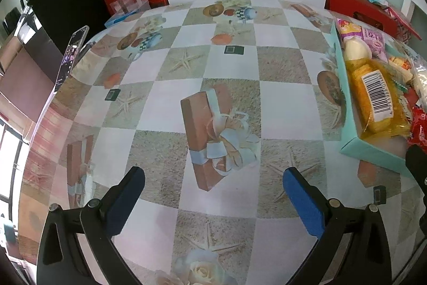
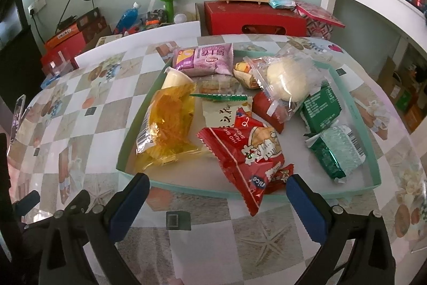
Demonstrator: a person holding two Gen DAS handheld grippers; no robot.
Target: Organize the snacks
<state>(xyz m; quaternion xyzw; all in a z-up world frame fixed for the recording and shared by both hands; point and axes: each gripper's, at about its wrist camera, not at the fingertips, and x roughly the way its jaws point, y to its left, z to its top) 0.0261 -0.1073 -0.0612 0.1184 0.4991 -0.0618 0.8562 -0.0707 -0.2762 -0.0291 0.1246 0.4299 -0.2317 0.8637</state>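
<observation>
the right gripper (image 2: pixel 217 190) hangs released, jaws wide, straddling the red snack packet (image 2: pixel 248 159) that droops over the near rim of the teal tray (image 2: pixel 373 151); its long axis runs toward 11 o'clock. the left gripper (image 1: pixel 213 183), also spread and empty, sees the tray only at 2 o'clock, so the right is nearer.

Left tongs (image 1: pixel 213 187) spread wide, empty, right tongs (image 2: pixel 217 192) likewise
</observation>
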